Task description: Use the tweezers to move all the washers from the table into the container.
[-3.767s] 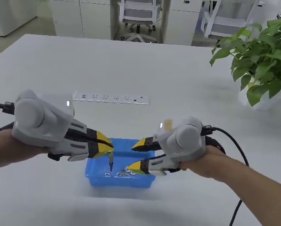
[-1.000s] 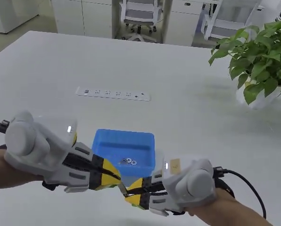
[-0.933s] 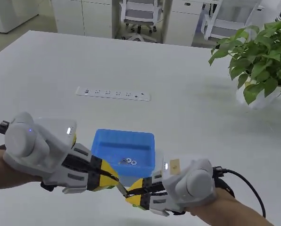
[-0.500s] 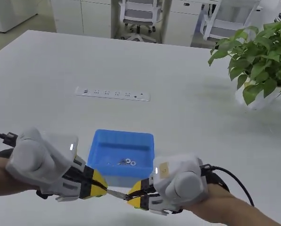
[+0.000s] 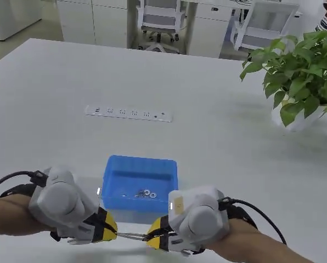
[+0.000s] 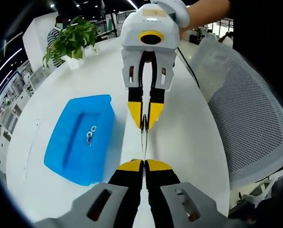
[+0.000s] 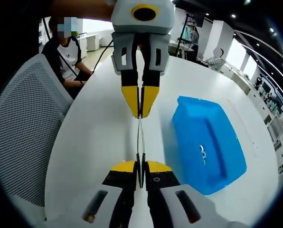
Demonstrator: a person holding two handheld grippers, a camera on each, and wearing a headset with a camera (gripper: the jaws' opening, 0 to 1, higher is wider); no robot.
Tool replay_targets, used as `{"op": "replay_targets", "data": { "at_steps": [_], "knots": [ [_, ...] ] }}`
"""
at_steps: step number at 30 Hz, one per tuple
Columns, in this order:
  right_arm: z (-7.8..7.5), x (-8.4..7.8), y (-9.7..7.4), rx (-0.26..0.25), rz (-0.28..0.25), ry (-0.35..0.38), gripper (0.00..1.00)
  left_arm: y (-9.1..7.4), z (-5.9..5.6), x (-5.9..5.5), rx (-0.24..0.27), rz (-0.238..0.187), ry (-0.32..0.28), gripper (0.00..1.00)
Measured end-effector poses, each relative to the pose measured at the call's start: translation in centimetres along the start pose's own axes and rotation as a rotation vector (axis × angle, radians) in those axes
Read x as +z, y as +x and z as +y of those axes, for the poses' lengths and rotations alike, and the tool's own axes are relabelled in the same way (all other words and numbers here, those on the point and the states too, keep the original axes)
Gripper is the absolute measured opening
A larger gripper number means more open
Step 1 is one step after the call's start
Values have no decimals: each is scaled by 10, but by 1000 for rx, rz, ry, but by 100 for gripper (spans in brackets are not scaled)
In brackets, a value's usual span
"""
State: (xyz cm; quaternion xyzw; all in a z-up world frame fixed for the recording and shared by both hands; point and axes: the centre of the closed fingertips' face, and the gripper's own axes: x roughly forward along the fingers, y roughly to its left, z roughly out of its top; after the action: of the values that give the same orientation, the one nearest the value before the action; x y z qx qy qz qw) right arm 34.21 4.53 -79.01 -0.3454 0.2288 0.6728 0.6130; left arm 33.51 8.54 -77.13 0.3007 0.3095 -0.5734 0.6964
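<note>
Just on the near side of the blue container (image 5: 140, 175), I have both grippers nose to nose over the white table (image 5: 207, 126).

Left gripper (image 5: 110, 234): jaws pinched together on one end of the tweezers (image 5: 131, 236).

Right gripper (image 5: 152, 241): jaws likewise closed, gripping the other end.

Tweezers: thin metal, spanning the short gap between the two sets of yellow tips. They run roughly parallel to the container's near wall and are apart from it. I can't tell whether they touch the tabletop.

Washers (image 5: 145, 193): small cluster lying on the container floor, nearer its near wall than its far one.

Beyond the container's far wall, well apart, lies a white power strip (image 5: 129, 113). Off to the container's far right stands a potted plant (image 5: 300, 71). In the left gripper view, a grey mesh chair back (image 6: 246, 118) sits on the side of the grippers away from the container.
</note>
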Motion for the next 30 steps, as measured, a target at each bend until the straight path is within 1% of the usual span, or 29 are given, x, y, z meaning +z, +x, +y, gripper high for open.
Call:
{"op": "replay_targets", "data": {
  "at_steps": [6, 8, 11, 16, 18, 19, 21, 24, 27, 30],
  "knots": [
    [1, -4, 6, 8, 7, 22, 10, 10, -1, -11, -11, 31, -21, 6],
    [2, -5, 7, 14, 12, 30, 10, 11, -1, -12, -14, 36, -31, 6],
    [0, -6, 8, 11, 15, 37, 11, 13, 1, -15, -18, 44, -44, 6],
    [-1, -8, 8, 13, 23, 44, 11, 16, -1, -17, -26, 52, -53, 6],
    [0, -11, 8, 13, 33, 46, 11, 17, -1, -20, -24, 68, -47, 6],
    [-1, -13, 7, 10, 40, 47, 11, 19, -2, -24, -28, 87, -47, 6],
    [-1, -17, 6, 8, 44, 51, 11, 20, -1, -26, -25, 89, -45, 6],
    [-1, -21, 4, 5, 52, 60, 11, 19, 1, -25, -21, 85, -56, 6],
    [0, -21, 3, 10, 49, 61, 11, 19, 2, -25, -13, 84, -57, 6],
    [-1, -21, 3, 2, 48, 64, 11, 20, 3, -24, -13, 80, -63, 6]
  ]
}}
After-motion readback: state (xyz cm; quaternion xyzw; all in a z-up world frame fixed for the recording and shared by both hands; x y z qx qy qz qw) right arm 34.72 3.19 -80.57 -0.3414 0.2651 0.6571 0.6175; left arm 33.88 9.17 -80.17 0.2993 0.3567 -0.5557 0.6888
